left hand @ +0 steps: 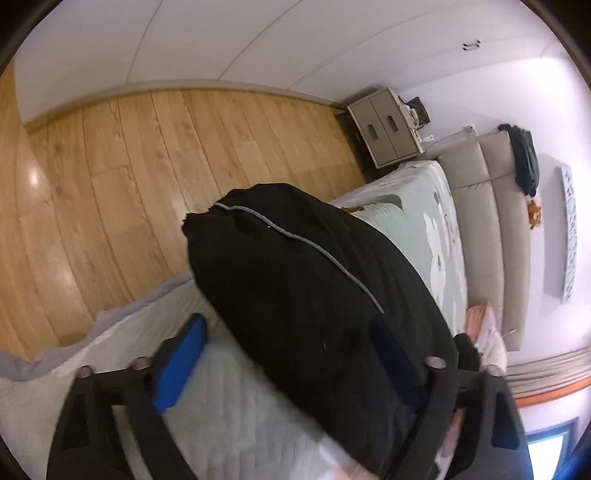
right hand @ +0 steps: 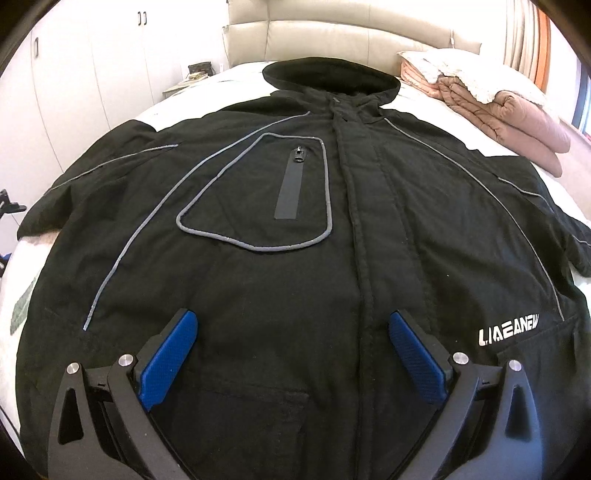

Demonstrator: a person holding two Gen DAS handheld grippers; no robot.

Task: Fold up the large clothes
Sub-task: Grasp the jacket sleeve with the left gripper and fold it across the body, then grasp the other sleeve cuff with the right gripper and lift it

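The black jacket [right hand: 295, 229] lies spread flat, front side up, on the bed [right hand: 436, 99], with its hood [right hand: 332, 79] toward the headboard [right hand: 332, 33] at 12 o'clock and its two sleeves going out to 9 and 3 o'clock. Grey piping runs over the shoulders and around a chest pocket [right hand: 258, 195], which has a closed vertical zipper in its middle; what is inside the pocket cannot be seen. In white letters near the hem at 4 o'clock, the jacket carries the writing "LIAEANEW" [right hand: 508, 330], as far as I can read it. The right gripper [right hand: 293, 332] is over the lower front of the jacket, its blue pads [right hand: 168, 363] wide apart, and it holds nothing; whether the tips touch the cloth I cannot tell. In the left wrist view, the left gripper [left hand: 291, 345] also has its jaws wide apart, and one sleeve [left hand: 295, 280] of the jacket lies between them; the pad at 4 o'clock is partly hidden by the dark cloth, and the picture is blurred. A folded pink quilt [right hand: 517, 114] with a white pillow on it rests on the bed at 2 o'clock. Beside the bed stand a grey nightstand [left hand: 384, 125] and white wardrobe doors [right hand: 92, 74], on a wooden floor [left hand: 147, 177].
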